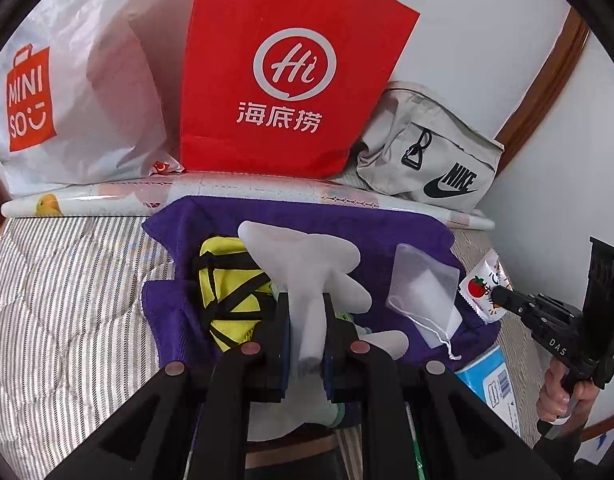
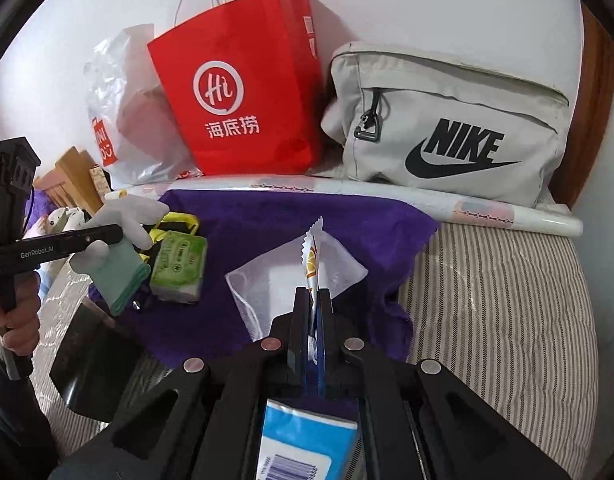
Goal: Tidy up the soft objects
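Note:
A purple towel lies spread on the striped bed, also in the right wrist view. My left gripper is shut on a white work glove and holds it above the towel; the glove shows in the right wrist view too. My right gripper is shut on a small snack sachet, seen in the left wrist view at the towel's right edge. On the towel lie a yellow pouch with black straps, a green tissue pack and a white mesh bag.
A red paper bag, a Miniso plastic bag and a grey Nike bag stand along the wall. A rolled sheet lies behind the towel. A blue tissue pack sits under my right gripper. Striped bedding extends right.

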### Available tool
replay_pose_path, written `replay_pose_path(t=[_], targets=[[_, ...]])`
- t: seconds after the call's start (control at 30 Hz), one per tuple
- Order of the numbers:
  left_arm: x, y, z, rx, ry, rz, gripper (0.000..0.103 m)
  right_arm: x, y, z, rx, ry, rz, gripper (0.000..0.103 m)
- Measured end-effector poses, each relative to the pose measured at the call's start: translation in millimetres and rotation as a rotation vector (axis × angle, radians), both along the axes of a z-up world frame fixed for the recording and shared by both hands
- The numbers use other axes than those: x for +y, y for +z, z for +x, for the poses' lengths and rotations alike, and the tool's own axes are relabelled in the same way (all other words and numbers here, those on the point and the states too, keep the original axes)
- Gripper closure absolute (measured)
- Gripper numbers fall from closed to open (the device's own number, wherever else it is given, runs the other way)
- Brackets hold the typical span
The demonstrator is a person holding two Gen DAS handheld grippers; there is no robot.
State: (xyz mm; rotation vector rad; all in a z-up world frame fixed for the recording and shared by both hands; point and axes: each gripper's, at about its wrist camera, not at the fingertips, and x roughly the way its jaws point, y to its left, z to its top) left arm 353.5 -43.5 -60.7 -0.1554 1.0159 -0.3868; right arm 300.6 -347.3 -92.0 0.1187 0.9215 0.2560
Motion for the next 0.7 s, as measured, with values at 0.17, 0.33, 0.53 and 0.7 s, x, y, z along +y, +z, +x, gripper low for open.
replay_pose_path(t=[0.17, 0.33, 0.53, 0.7], targets=[[-1, -8, 6, 0.012, -0.005, 0.006, 0.091, 0, -6, 6, 0.006, -0.014, -0.041, 0.1], [-4, -14, 10, 0.023, -0.011, 0.019, 0.091, 0, -11, 11, 0.014, -0.018, -0.073, 0.1], [-6, -23, 13, 0.047, -0.022, 0.037, 0.083, 5, -19, 13, 0.034, 0.001, -0.089, 0.096], [-7, -25, 13, 0.064, -0.022, 0.045, 0.067, 8, -21, 13, 0.047, 0.021, -0.079, 0.093]])
